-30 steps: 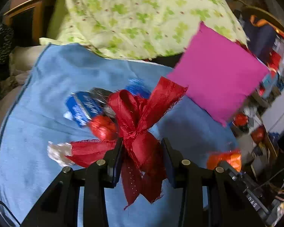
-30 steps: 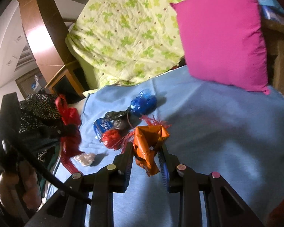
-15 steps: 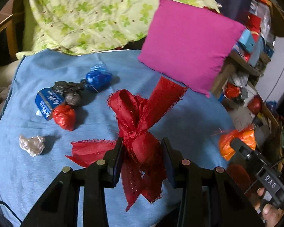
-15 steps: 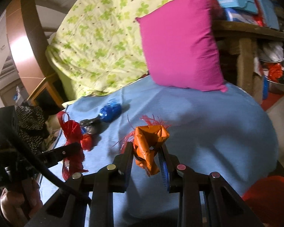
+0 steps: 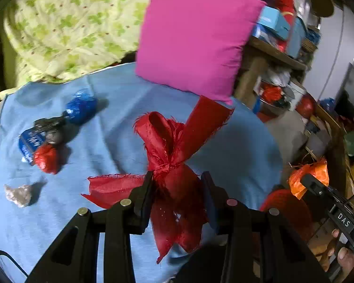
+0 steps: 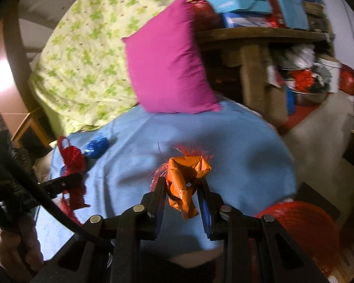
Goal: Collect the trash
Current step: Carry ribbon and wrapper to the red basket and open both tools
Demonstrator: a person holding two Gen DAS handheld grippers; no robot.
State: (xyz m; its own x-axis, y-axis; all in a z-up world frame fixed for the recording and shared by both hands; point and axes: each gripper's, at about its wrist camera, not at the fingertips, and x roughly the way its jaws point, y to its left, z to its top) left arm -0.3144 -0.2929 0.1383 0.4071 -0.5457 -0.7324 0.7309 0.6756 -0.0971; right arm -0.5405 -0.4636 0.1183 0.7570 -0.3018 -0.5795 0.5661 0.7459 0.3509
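Both wrist views, seemingly raised, share the blue blanket [image 5: 111,141] [image 6: 224,146].

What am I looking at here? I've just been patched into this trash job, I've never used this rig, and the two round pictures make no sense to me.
There is no robot arm: a person carries a two-finger gripper in each hand, and a fisheye camera on each one looks forward along its black fingers, so the edges bend.

In the left wrist picture, the left gripper is closed on a frayed red ribbon bow. In the right wrist picture, the right gripper is closed on a crumpled orange wrapper. Each gripper also shows at the edge of the other's picture.

Below them is a blue blanket with a pink pillow at its far side. Loose trash lying on the blanket: a blue foil ball, a dark wad, a blue packet, a red foil ball and a silvery scrap. A red basket sits low on the right.
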